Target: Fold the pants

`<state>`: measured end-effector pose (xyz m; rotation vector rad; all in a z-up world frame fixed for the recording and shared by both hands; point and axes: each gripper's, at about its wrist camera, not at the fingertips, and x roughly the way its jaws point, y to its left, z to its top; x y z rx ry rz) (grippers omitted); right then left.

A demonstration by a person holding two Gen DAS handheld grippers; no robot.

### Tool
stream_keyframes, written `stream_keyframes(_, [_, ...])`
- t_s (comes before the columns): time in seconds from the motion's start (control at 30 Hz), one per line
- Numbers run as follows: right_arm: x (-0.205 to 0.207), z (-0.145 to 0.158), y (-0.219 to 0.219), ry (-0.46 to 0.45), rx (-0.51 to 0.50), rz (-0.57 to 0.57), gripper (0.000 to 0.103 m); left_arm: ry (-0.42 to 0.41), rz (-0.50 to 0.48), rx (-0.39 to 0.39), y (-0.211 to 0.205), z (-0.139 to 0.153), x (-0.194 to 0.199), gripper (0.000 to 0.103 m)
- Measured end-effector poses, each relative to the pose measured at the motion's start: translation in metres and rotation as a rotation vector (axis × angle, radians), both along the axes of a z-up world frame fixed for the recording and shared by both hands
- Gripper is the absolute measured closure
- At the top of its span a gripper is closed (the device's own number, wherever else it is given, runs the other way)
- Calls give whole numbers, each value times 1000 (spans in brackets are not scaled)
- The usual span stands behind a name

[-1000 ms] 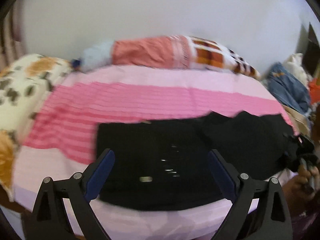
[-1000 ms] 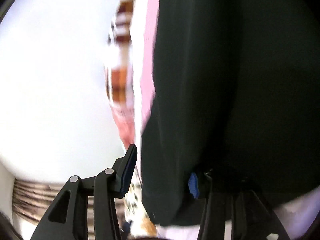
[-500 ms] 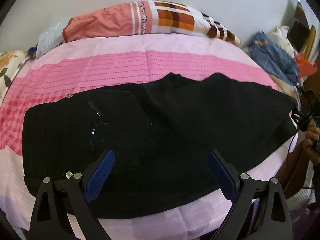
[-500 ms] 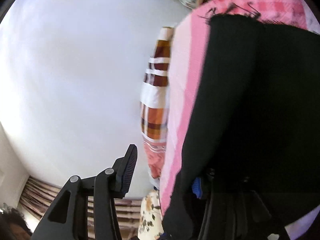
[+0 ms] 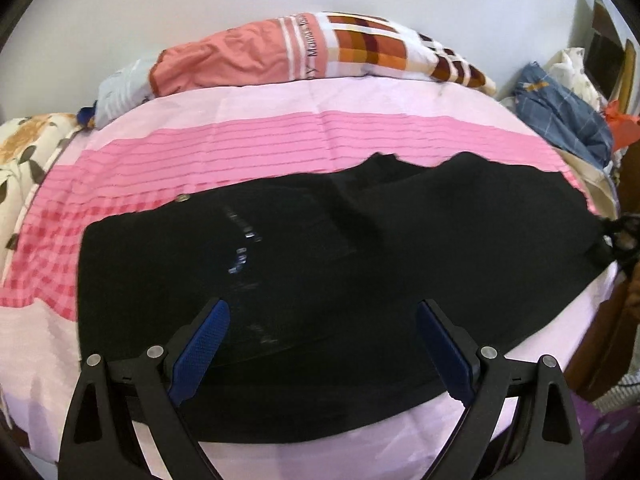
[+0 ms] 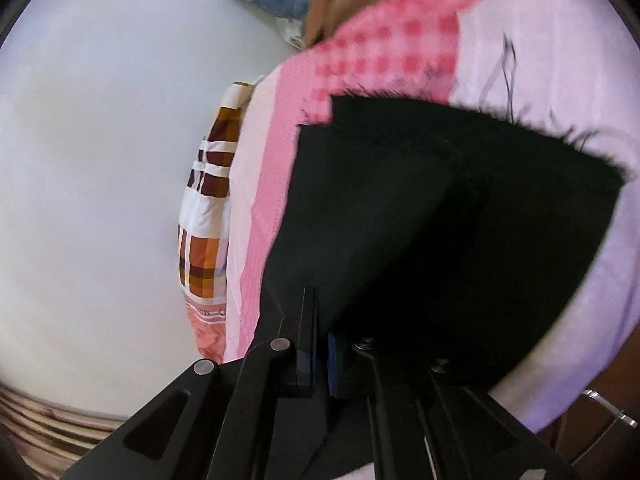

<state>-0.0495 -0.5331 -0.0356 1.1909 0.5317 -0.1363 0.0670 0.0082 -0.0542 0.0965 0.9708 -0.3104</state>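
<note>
Surface: I see a bed (image 5: 280, 148) under a sheet banded in pale and bright pink, with a plain white wall behind it.
Pants: the black pants (image 5: 360, 256) lie flat across the middle of the bed, waist toward its left end, a small metal button at the top edge and pale glints on the seat; the frayed hem reaches the bed's right edge.
Left tongs: my left tongs (image 5: 322, 344) hang spread wide over the near edge of the pants, touching nothing that I can see.
Right tongs: my right tongs (image 6: 320, 360) are pressed together, pinching an edge of the pants so the cloth rises in a ridge off the bed.
Around the bed: a rolled coral and plaid blanket (image 5: 320, 52) lies along the far side against the wall, a floral pillow (image 5: 28, 152) at the left end, a heap of blue clothes (image 5: 560, 116) beyond the right end.
</note>
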Motion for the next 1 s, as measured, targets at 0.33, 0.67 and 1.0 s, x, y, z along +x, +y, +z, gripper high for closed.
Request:
stream_keyframes(0.33, [-39,-37,-17,131,34,-52,100,-15,55,-22,38,-4,-11,9])
stream_keyframes(0.67, [-50,-39,-1,28,208,8,50,-17,49,-48,34,-3,-22,9])
stream_keyframes(1.0, [1,6,118,44,101,436,48,-75,46,-30,42,8,-37,9])
